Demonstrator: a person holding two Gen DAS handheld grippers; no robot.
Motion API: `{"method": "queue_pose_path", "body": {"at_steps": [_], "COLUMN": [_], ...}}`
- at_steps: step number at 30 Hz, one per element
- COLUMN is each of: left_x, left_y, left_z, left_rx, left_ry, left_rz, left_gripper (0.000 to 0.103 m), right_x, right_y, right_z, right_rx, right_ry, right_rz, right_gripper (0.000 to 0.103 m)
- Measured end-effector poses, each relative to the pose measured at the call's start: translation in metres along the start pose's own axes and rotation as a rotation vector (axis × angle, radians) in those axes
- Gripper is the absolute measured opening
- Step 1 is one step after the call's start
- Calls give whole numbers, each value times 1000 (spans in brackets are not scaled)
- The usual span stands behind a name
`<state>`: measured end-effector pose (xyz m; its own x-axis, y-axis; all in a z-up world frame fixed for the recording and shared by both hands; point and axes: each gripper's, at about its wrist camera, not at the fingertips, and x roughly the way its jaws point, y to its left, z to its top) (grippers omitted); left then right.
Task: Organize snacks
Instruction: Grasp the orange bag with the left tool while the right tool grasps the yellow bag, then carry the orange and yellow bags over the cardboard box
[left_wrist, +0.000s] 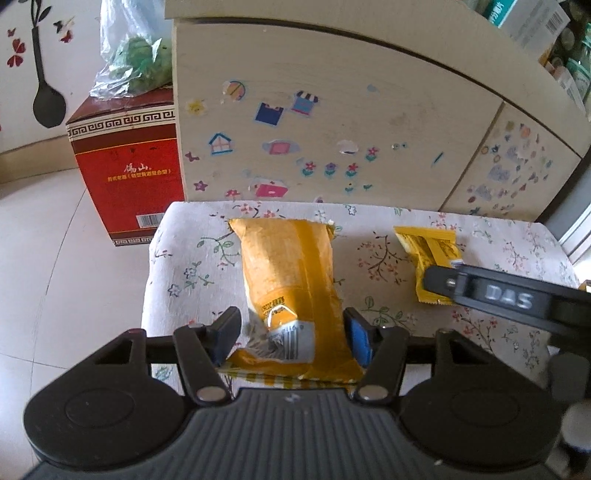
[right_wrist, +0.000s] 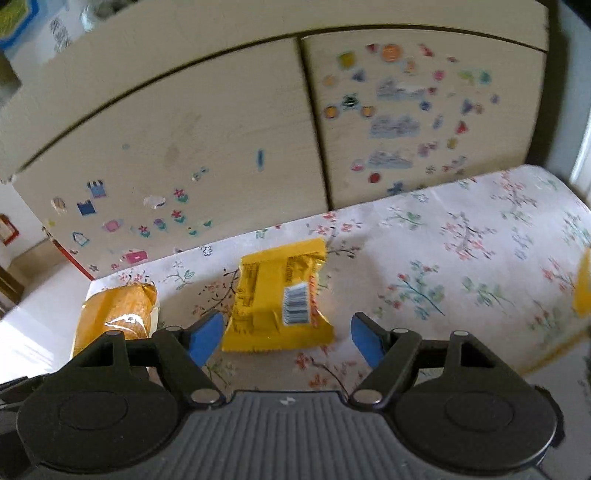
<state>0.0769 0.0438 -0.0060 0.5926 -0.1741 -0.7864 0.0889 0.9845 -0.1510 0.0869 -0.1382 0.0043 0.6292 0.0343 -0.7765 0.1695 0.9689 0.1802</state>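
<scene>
The left gripper (left_wrist: 291, 334) pinched the orange snack bag (left_wrist: 290, 280) at both sides, probably to lift it, while the right gripper (right_wrist: 288, 336) hung spread over the yellow packet (right_wrist: 279, 295).

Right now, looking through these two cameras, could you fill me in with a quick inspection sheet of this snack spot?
Surface: floral cloth over a low table.
Job's things: large orange snack bag lying flat; small yellow snack packet to its right, barcode up.
Clutter: another yellow item at the right edge, mostly cut off.
Claws: left claw closed on the orange bag's near end; right claw open, straddling the yellow packet's near end.
Cables: nothing seen.
Surroundings: stickered cabinet behind; red carton on the floor.
</scene>
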Motion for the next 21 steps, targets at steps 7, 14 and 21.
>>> {"method": "queue_pose_path", "body": {"at_steps": [7,14,21], "left_x": [10,8,-12], "left_y": [-3,-11,-26], "left_z": [2,-1,-13], "left_rx": [29,69,104], "left_ry": [-6,-10,-13], "left_rz": [30,24,15], "left_gripper": [63,54,53], "right_x": [17,13,-14], "right_y": [17,23,12], "right_z": [4,-3,-14], "right_rx": [-72,-149,-142], "right_ry": [-14,-21,-4], "right_rz": [-67,-83,-55], "right_gripper": [79,59,56]}}
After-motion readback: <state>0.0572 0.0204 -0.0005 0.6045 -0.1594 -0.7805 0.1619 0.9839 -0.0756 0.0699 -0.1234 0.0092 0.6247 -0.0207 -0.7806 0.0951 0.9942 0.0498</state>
